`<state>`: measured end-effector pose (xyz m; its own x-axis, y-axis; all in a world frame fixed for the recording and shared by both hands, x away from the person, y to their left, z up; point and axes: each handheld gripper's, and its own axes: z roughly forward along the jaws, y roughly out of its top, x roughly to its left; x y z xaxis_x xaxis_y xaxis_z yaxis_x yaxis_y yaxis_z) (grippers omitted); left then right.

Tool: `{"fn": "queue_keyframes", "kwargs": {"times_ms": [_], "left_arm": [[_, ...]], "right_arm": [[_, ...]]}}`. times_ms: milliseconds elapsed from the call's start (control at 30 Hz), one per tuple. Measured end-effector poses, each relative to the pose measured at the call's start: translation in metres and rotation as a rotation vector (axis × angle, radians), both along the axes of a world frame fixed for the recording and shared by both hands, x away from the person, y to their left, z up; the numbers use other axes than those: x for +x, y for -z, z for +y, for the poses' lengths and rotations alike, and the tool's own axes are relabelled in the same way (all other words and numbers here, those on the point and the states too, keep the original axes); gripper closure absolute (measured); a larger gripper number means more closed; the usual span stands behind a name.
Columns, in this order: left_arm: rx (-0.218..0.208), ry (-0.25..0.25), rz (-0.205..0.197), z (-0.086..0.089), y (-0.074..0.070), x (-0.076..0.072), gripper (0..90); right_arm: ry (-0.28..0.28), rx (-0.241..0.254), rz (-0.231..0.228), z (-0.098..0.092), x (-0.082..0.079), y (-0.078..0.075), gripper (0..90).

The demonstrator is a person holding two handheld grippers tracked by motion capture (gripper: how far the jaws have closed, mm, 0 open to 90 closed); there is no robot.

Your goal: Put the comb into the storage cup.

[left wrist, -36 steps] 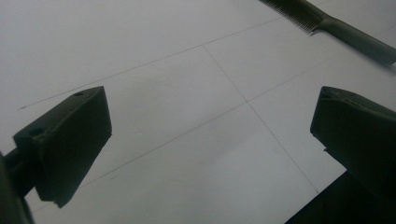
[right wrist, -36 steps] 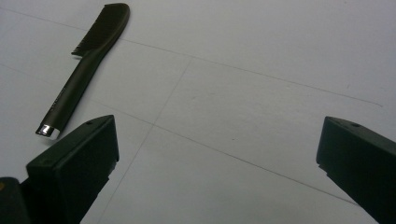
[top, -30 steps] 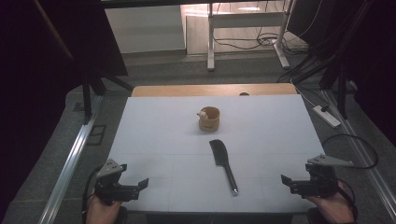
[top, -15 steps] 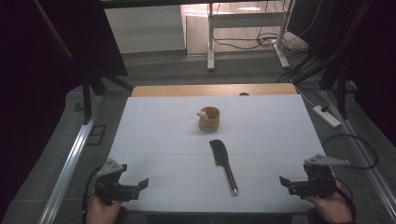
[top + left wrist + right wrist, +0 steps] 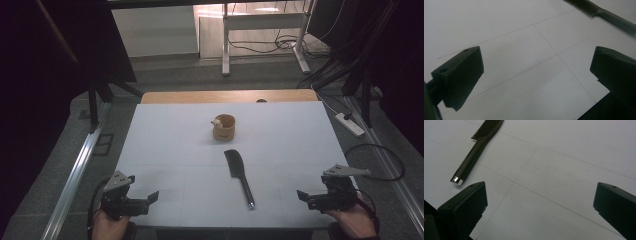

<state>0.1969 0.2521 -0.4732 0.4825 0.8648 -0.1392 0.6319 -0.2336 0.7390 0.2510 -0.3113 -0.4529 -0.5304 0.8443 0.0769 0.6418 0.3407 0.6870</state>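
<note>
I have both tools parked at the near edge of the white table (image 5: 165,150), the left gripper (image 5: 150,198) at about seven o'clock and the right gripper (image 5: 301,195) at about five, each with its jaws spread wide and nothing between them. The black comb (image 5: 239,174) lies flat near the middle of the near half, its toothed head pointing to twelve toward the small tan cup (image 5: 224,127) and its handle running down to a silvery cap at about six. From my right gripper the comb sits at roughly ten o'clock, well apart; in the right gripper view the handle (image 5: 470,161) ends just above the left-hand jaw. From the left gripper it lies off at about two o'clock. I judge the step in hand to be the reach for the comb, and the right tool looks the handier one. To do it well I would bring the jaws square across the handle, not the teeth, come down low since the comb lies thin on the surface, and close mid-handle so it doesn't pivot.
</note>
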Motion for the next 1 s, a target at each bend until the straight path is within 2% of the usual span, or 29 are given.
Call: {"fn": "queue_keyframes", "kwargs": {"times_ms": [200, 433, 800, 1000], "left_arm": [[0.015, 0.007, 0.015, -0.002, 0.001, 0.001, 0.0], [0.025, 0.015, 0.021, -0.003, 0.001, 0.001, 0.0], [0.02, 0.019, 0.03, -0.002, 0.002, 0.002, 0.0], [0.017, 0.018, 0.03, -0.002, 0.002, 0.002, 0.0]], "right_arm": [[-0.032, -0.001, -0.015, 0.003, 0.003, -0.002, 0.0], [-0.085, 0.011, 0.006, 0.007, 0.008, -0.001, 0.0], [-0.132, 0.041, -0.004, 0.018, 0.016, -0.005, 0.0], [-0.158, 0.036, -0.017, 0.025, 0.02, -0.007, 0.0]]}}
